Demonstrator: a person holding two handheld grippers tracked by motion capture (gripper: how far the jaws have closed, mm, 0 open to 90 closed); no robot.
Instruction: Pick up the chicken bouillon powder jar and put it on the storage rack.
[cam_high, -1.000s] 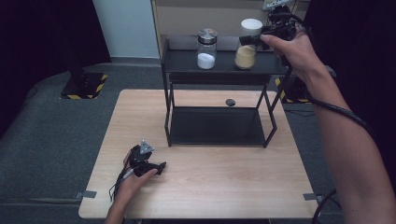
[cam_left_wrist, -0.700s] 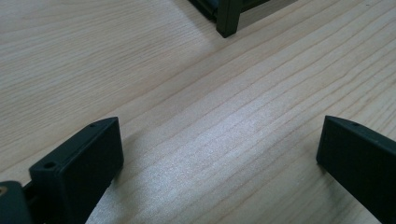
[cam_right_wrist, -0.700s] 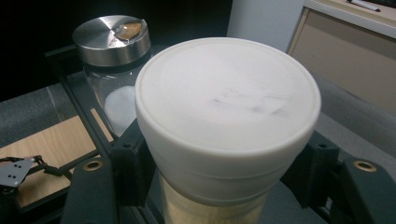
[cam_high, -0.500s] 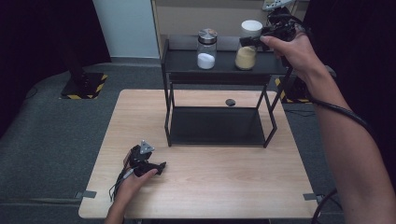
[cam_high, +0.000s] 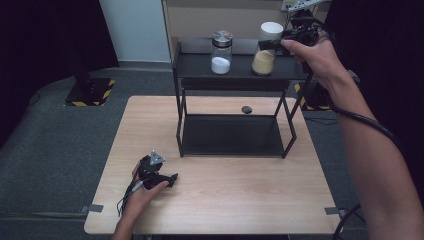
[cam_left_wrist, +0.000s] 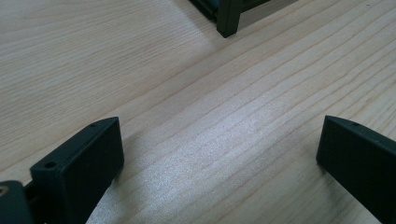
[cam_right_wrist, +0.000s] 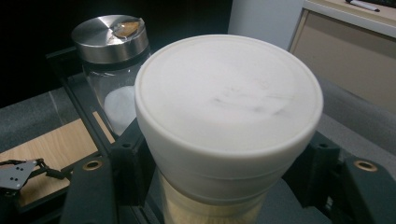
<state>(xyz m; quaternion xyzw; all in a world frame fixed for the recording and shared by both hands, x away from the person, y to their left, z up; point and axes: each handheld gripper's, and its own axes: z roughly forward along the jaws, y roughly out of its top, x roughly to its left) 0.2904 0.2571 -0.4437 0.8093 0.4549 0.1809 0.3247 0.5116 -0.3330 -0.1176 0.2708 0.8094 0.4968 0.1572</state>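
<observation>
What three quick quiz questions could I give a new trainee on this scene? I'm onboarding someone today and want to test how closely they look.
1. True or false: the right gripper is shut on the white-lidded jar of yellowish powder.
2. Which jar has a metal lid: A) the jar of white powder, B) the one with yellowish powder?
3. Where does the left gripper sit, and how do its jaws stand?

Key
1. True: its jaws clamp the jar just under the lid, on the top shelf of the black rack.
2. A.
3. On the wooden table, in front of the rack, jaws open with nothing between them.
</observation>
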